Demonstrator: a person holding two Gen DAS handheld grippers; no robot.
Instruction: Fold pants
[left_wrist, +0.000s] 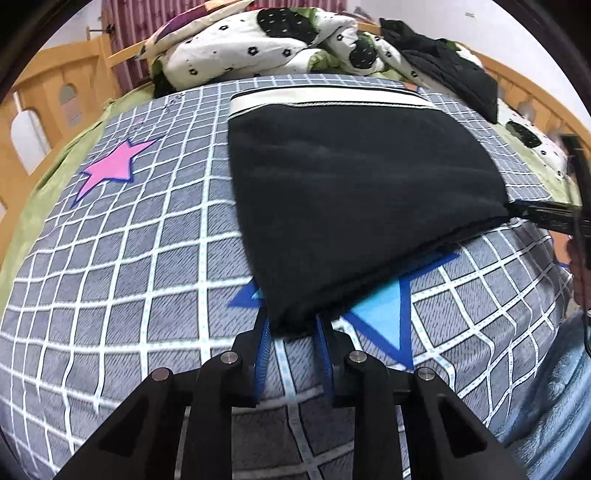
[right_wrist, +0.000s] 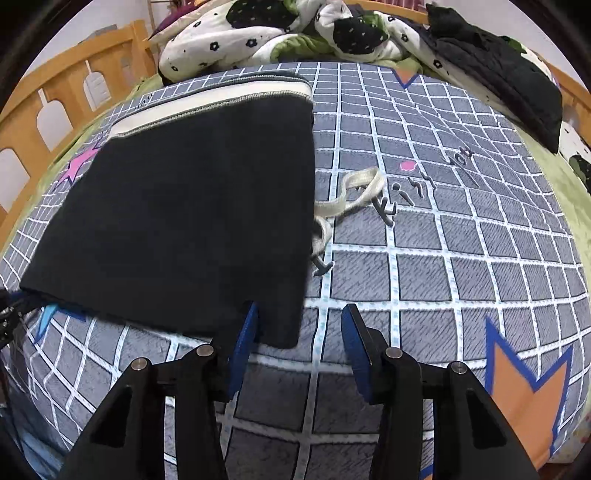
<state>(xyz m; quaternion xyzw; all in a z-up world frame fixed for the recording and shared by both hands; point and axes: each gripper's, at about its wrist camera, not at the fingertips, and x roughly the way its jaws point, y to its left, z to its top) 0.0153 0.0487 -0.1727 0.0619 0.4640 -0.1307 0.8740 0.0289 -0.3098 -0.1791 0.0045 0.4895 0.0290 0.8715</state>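
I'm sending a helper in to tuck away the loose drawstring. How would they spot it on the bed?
Start from the grey checked bedspread and find the folded black pants lying on it. Along the pants' right edge, a flat cream drawstring pokes out in loops onto the spread. It is the only pale cord there, lying over dark printed lettering.

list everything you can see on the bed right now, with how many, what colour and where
pants: one, black with cream waistband, folded flat mid-bed
drawstring: one, cream, beside the pants' right edge
bedsheet: one, grey grid with coloured stars, under the pants
quilt: one, white, black and green floral, bunched at far end
dark garment: one, black, far right
bed rail: wooden, orange, around the bed
left gripper: open, around the pants' near corner
right gripper: open, at the near right corner
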